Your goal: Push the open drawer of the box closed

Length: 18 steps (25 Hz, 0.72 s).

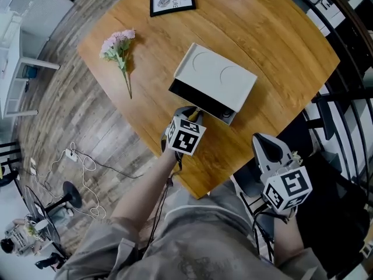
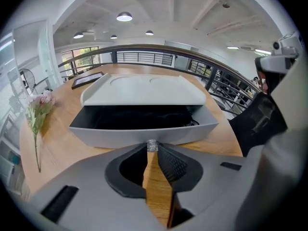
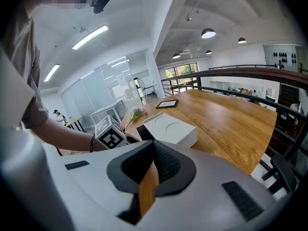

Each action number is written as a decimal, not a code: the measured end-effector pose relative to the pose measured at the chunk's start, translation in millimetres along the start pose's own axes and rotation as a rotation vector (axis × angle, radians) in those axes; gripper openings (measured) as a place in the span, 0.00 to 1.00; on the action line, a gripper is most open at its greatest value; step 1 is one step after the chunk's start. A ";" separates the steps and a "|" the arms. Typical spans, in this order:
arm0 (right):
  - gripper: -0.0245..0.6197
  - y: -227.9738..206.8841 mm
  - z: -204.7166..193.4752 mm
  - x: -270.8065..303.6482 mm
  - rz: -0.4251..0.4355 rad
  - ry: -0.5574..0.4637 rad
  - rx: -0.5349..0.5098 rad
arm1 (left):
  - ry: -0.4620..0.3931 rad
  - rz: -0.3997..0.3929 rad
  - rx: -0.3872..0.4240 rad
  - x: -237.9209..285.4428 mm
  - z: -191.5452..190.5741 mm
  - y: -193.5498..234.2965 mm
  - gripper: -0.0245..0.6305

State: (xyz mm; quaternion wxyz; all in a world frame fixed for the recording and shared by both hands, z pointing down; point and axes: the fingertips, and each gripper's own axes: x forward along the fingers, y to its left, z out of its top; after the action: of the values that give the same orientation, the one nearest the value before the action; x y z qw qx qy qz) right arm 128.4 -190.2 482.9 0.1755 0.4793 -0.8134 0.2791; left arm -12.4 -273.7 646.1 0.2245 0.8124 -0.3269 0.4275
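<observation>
A white box (image 1: 217, 77) sits on the round wooden table (image 1: 274, 45). Its grey drawer (image 1: 195, 97) is pulled out toward me, and the dark inside shows in the left gripper view above the drawer front (image 2: 144, 134). My left gripper (image 1: 189, 114) is at the middle of that front, its jaws (image 2: 152, 150) pinched on a small clear knob (image 2: 152, 145). My right gripper (image 1: 265, 144) hangs off the table's near edge to the right, away from the box (image 3: 171, 129), with its jaws (image 3: 154, 146) together and nothing between them.
A pink flower sprig (image 1: 119, 48) lies at the table's left. A black picture frame (image 1: 172, 0) rests at the far side. Cables (image 1: 81, 162) run on the wooden floor to the left. A dark railing (image 1: 349, 98) stands to the right.
</observation>
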 end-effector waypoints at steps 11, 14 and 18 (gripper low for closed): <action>0.09 -26.3 -6.5 -8.2 -0.031 -0.030 0.049 | -0.010 0.013 0.025 26.6 39.0 7.5 0.15; 0.09 -31.4 -10.8 -14.5 -0.048 -0.028 0.066 | -0.003 0.013 0.014 28.7 42.3 8.3 0.15; 0.09 -36.6 -12.9 -18.5 -0.051 -0.036 0.076 | 0.002 0.026 0.016 28.6 42.1 9.3 0.17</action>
State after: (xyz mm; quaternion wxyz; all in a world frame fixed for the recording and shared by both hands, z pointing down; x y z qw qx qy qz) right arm 169.7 -183.6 493.2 0.1498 0.5112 -0.7927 0.2964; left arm 16.0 -316.9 648.4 0.2129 0.8094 -0.3339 0.4337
